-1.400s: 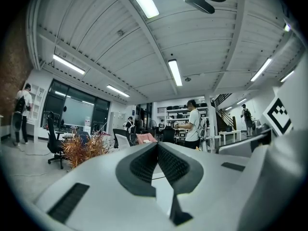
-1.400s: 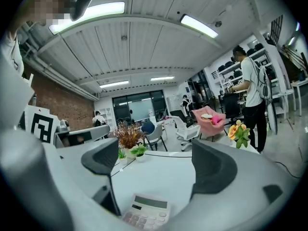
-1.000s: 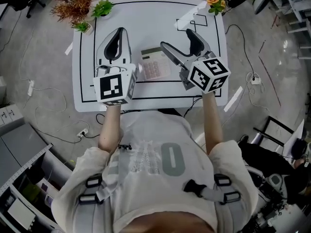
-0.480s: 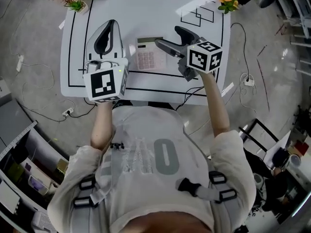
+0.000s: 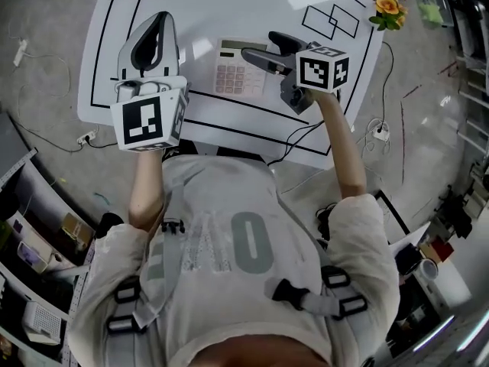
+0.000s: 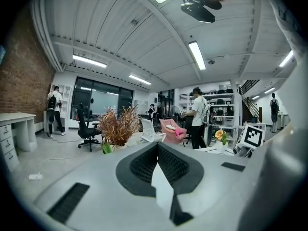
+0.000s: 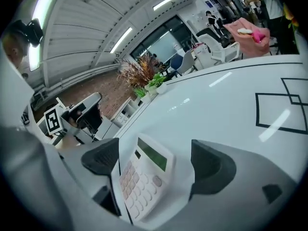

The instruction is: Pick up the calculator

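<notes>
Your right gripper (image 7: 156, 160) gaped astride the flat white plastic calculator (image 7: 144, 177), bare white tabletop (image 7: 216, 109) beyond; your left gripper (image 6: 157, 148) was closed, empty.

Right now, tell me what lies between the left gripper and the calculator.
Nothing. In the head view, only a bare stretch of white tabletop separates the left gripper from the calculator.

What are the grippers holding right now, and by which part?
Nothing is held. The right gripper has its jaws apart around the calculator, which lies on the table; the left gripper has its jaws together, empty.
</notes>
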Available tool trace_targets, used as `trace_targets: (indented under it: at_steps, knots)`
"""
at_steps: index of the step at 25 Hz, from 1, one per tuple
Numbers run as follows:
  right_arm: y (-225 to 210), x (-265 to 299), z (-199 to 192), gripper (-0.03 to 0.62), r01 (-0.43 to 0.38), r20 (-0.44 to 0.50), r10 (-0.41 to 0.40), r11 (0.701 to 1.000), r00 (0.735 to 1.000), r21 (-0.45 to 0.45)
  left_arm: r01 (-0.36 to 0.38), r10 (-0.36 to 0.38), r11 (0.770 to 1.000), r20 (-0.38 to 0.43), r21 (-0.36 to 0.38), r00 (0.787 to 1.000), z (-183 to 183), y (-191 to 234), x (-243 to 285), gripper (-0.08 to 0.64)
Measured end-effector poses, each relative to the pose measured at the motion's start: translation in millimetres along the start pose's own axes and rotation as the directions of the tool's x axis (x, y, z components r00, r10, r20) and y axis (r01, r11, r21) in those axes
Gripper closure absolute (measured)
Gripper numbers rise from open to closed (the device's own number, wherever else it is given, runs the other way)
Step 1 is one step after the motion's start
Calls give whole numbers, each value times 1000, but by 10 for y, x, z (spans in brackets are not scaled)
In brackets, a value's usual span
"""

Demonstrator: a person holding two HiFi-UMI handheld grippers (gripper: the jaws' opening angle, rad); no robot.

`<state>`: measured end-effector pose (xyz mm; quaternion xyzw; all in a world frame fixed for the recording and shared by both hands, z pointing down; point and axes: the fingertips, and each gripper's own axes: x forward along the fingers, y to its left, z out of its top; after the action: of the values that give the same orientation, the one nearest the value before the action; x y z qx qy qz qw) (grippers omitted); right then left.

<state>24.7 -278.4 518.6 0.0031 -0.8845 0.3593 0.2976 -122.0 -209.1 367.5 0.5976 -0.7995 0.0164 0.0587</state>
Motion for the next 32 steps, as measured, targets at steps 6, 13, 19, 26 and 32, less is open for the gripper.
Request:
trace_targets:
  at_steps: [6,13,19,26,32]
  knots:
    - [-35,95,-70,130,-35,-84,36,999,996,12,-17,16,999,-20,-31,1000,-104,70,9,538]
    - [29,138,-128,132,-85,-170,78,996,982,-31,-8,7,999,-44,-38,999,-206,67,41,539]
    - [65,206,-319,330,-116,-286,96,992,953,-52,6,-8,999,-62,-40,998,-279,47,82,538]
    - [261,295,-454,442,-146,-343,128,989,931,-26,7,-10,999,-73,-50,997,-325,144,-44,540]
    - [370,284,-414,505,-204,-243,227,972,943,115,1,-5,999,-81,-50,997,-370,116,-13,538]
